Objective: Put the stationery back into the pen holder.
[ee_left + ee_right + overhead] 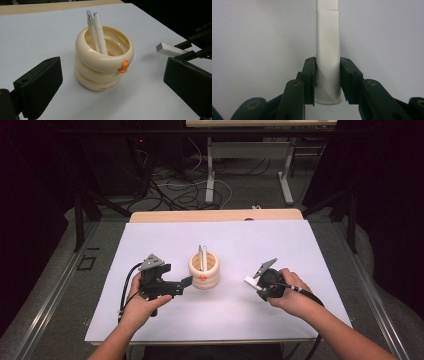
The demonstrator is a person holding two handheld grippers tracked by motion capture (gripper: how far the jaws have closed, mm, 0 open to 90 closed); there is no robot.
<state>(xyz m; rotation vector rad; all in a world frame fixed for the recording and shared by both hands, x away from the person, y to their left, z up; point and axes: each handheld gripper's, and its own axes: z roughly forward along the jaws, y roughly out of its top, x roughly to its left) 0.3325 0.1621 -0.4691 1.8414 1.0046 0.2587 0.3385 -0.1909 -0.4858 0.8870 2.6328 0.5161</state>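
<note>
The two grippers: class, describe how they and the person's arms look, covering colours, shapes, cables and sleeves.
Both are black, built of angular linked bars. The left gripper and the right gripper each carry a grey three-cornered plate on top. A black cable trails from each towards the person. The fingers are flat black blocks, with brass-coloured pivots on the bars behind them. The forearms are bare, with no sleeves in sight.

We saw one obstacle standing mid-sheet: the cream holder [204, 270], with two pens [202, 256] rising above its rim. The left gripper [186, 283] sat just beside the holder's left side with its jaws spread wide, and the right gripper [252, 284], clamped on a white stick [327, 52], stood apart on the right with bare sheet between. The white sheet [165, 240] lay bare behind the holder and along the near edge.
</note>
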